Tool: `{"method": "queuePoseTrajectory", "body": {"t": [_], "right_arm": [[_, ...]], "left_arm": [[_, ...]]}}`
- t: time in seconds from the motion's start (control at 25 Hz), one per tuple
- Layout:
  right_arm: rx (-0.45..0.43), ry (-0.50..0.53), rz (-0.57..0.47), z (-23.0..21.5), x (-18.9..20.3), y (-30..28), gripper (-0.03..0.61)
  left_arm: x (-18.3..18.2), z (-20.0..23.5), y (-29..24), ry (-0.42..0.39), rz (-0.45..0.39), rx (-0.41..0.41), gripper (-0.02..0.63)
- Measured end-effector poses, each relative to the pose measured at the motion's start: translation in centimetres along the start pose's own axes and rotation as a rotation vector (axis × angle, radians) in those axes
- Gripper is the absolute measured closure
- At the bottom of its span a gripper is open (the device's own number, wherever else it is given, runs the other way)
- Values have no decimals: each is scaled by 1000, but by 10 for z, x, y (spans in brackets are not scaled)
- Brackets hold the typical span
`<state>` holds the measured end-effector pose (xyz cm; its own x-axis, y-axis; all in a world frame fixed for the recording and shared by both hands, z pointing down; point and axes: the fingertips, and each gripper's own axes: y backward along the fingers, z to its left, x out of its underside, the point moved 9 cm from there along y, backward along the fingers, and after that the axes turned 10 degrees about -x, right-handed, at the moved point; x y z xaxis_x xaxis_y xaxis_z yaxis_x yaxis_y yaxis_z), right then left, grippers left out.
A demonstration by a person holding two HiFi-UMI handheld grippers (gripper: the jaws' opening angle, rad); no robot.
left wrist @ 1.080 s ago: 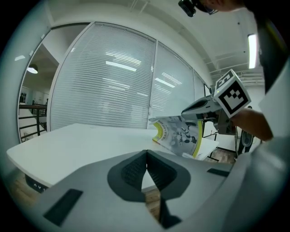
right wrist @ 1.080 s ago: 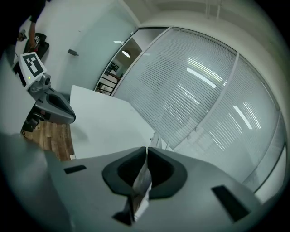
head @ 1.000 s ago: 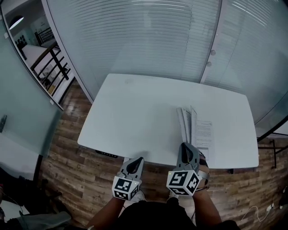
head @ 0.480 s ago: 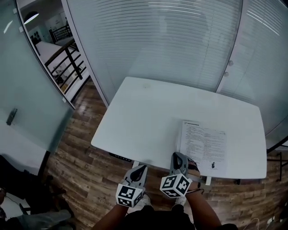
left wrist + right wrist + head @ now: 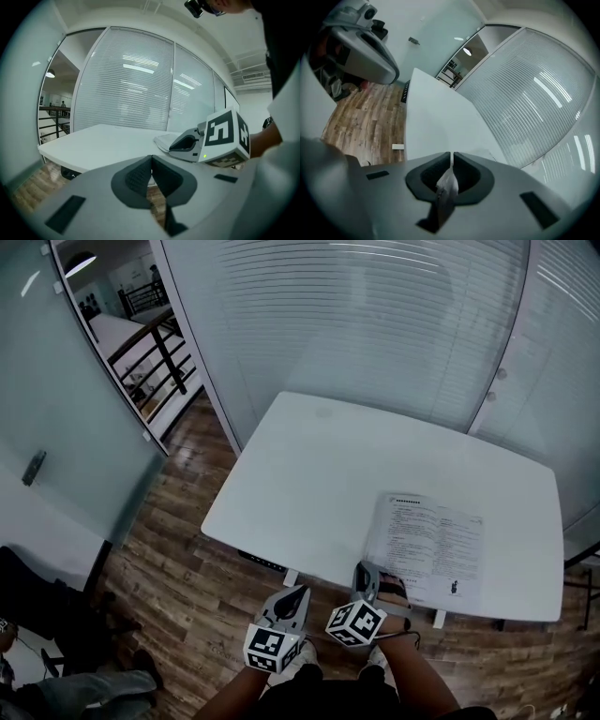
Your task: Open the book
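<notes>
The book (image 5: 427,545) lies open and flat on the right part of the white table (image 5: 309,474), printed pages up. My right gripper (image 5: 364,570) is at the book's near left corner. In the right gripper view a thin page corner (image 5: 447,185) sits in the narrow slit between the jaws (image 5: 452,157), which have just been opening a little and remain closed on it. My left gripper (image 5: 292,598) hangs in front of the table's near edge, over the floor, shut with nothing in it (image 5: 151,159). From the left gripper view the book's edge (image 5: 165,139) shows behind the right gripper (image 5: 187,143).
Glass walls with blinds (image 5: 375,324) stand behind the table. Wooden floor (image 5: 187,549) lies to the left and in front. A railing (image 5: 150,343) and another room show at the upper left. A dark heap (image 5: 37,606) lies on the floor at the far left.
The pages that stood upright a second ago now lie flat, and the book is open. My right gripper has come down and back to the near edge. The left gripper shifted slightly.
</notes>
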<state>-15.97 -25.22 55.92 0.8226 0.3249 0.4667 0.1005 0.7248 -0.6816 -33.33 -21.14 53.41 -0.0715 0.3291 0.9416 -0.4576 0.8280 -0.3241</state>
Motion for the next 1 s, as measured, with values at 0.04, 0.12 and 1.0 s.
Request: {"method": "queuePoseTrajectory", "body": {"t": [0.04, 0.12, 1.0], "right_arm": [[-2, 9, -5, 3, -1, 0, 548], [-27, -2, -38, 7, -4, 2, 525], [22, -625, -617, -85, 18, 134, 572]], "left_arm": [[1, 0, 2, 4, 2, -4, 603], [2, 0, 4, 7, 3, -11, 603], [-72, -42, -13, -109, -126, -24, 603]]}}
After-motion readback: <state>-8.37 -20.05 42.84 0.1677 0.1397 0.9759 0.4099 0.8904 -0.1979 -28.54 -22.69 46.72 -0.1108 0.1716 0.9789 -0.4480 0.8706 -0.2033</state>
